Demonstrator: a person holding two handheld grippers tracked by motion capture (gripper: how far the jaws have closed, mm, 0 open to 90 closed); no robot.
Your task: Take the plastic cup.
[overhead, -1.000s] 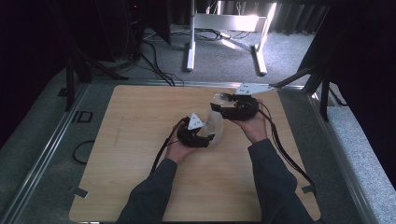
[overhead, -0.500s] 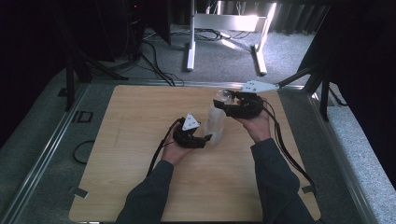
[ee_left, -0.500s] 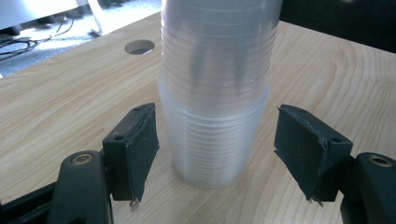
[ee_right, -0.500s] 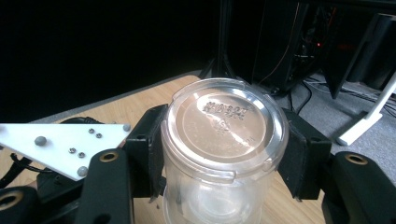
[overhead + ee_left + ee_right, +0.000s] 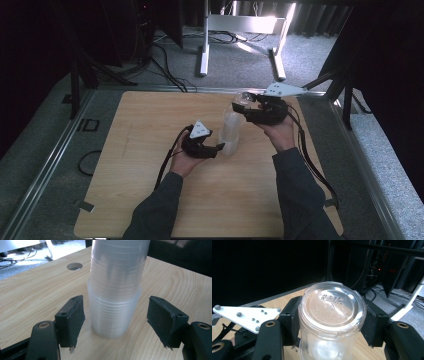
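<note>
The right gripper [image 5: 329, 322] clamps the top cup [image 5: 332, 315] (bottom up) of a clear cup stack [image 5: 116, 290] standing on the table [image 5: 145, 130]; the left gripper [image 5: 116, 322] straddles its base, jaws not touching.

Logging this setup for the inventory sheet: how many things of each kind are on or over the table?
Stack of clear plastic cups: 1
Handheld grippers: 2, left gripper and right gripper
Wooden table: 1
Total: 4

Clear ribbed plastic cups [image 5: 115, 290]; black gripper fingers [image 5: 71, 320]; pale wood-grain table [image 5: 150, 125]; grey carpet floor [image 5: 45, 125]
</note>
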